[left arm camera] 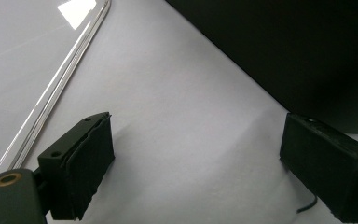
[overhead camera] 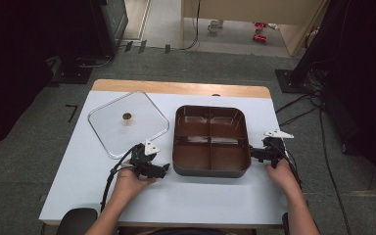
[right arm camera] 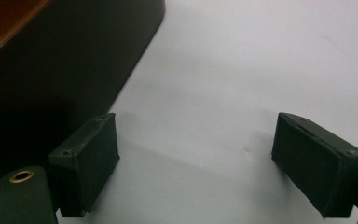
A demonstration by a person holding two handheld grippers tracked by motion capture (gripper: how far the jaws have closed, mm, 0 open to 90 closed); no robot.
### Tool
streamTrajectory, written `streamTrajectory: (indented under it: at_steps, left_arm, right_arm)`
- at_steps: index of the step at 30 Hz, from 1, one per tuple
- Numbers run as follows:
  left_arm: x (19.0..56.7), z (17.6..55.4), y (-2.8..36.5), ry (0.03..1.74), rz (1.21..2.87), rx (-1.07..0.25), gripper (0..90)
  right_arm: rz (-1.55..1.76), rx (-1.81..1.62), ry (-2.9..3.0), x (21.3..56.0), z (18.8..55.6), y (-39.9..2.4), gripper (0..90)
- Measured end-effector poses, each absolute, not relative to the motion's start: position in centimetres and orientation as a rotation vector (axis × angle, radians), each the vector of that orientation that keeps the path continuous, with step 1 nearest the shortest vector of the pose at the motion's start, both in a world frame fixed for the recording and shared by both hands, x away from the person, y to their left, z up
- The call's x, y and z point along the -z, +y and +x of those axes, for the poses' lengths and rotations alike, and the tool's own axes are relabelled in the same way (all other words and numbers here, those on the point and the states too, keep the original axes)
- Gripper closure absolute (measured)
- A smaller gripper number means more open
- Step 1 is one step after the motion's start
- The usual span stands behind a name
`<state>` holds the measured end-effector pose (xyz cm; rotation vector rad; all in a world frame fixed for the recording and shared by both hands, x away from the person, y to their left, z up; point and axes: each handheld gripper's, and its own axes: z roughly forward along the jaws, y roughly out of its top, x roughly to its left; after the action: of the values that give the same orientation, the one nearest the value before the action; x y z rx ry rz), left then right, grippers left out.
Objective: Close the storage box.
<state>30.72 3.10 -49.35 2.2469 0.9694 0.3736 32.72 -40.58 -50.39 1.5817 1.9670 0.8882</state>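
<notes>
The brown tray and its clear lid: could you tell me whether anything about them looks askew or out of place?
The clear lid lies flat on the table left of the brown tray, turned at an angle to the table edges. The tray sits square, its four compartments empty. Nothing looks spilled or damaged.

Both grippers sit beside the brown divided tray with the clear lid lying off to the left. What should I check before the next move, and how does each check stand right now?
1. Left gripper open, nothing between its jaws: ok.
2. Right gripper open, nothing between its jaws: ok.
3. Divided tray flat on the table, grippers flanking its near corners: ok.
4. Tray compartments free of objects: ok, as far as the high view shows.
5. Clear lid off the tray, lying flat with its knob up: ok.
6. Lid rim clear of the left gripper: cannot tell.
</notes>
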Motion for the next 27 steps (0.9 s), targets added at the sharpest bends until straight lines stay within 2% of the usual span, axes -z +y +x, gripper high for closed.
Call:
streamTrajectory:
  at_steps: [4,11,16,27]
  left_arm:
    - [48.9,30.8,3.1,0.946,2.283,-0.348,14.4]
    - [48.4,30.8,2.7,0.930,2.348,-0.359,15.3]
    - [47.7,30.8,3.0,0.931,2.302,-0.302,22.0]
    - [46.5,31.3,4.1,0.942,2.225,-0.264,24.0]
  right_arm:
    - [1.582,-0.889,1.966,50.4,32.7,-40.6,14.2]
    - [1.582,-0.888,1.967,50.4,32.7,-40.6,14.2]
    - [1.582,-0.889,1.966,50.4,32.7,-40.6,14.2]
    - [1.582,-0.889,1.966,50.4,32.7,-40.6,14.2]
